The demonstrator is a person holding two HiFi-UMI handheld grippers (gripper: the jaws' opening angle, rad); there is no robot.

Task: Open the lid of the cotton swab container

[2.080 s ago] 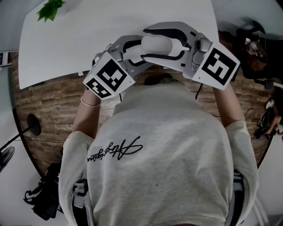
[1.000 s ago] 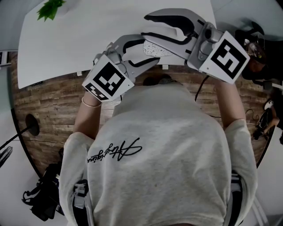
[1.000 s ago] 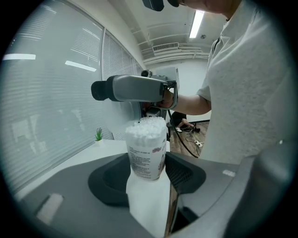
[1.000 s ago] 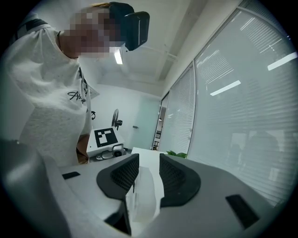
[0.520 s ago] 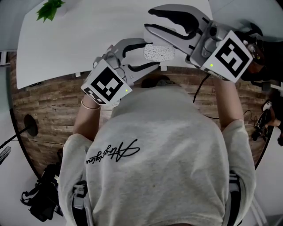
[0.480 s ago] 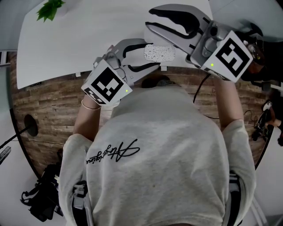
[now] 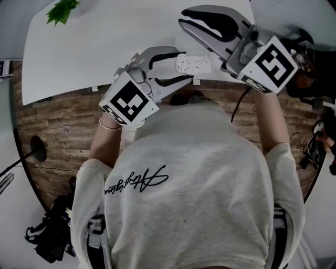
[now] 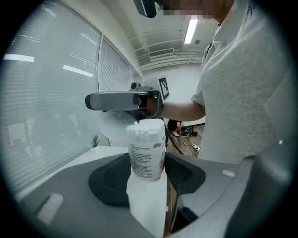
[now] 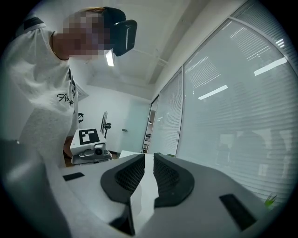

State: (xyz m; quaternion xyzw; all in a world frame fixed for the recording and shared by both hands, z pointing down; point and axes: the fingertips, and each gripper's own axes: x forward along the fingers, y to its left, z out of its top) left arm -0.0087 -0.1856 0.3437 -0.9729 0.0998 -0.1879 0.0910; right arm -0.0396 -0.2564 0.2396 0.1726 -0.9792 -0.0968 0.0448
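Container of cotton swabs: upright, top uncovered, pinched in left tongs | right tongs: just closing, nearly together on thin clear lid, beyond container

Illegible cursive script on shirt; unreadable fine print on container label

A white counter stands on a floor of wooden planks, with a small green plant near its far corner. Pale slatted blinds cover a long run of windows beside it. A strip light glows on the white ceiling. Cables trail over the floor, and a standing fan is near the far wall.
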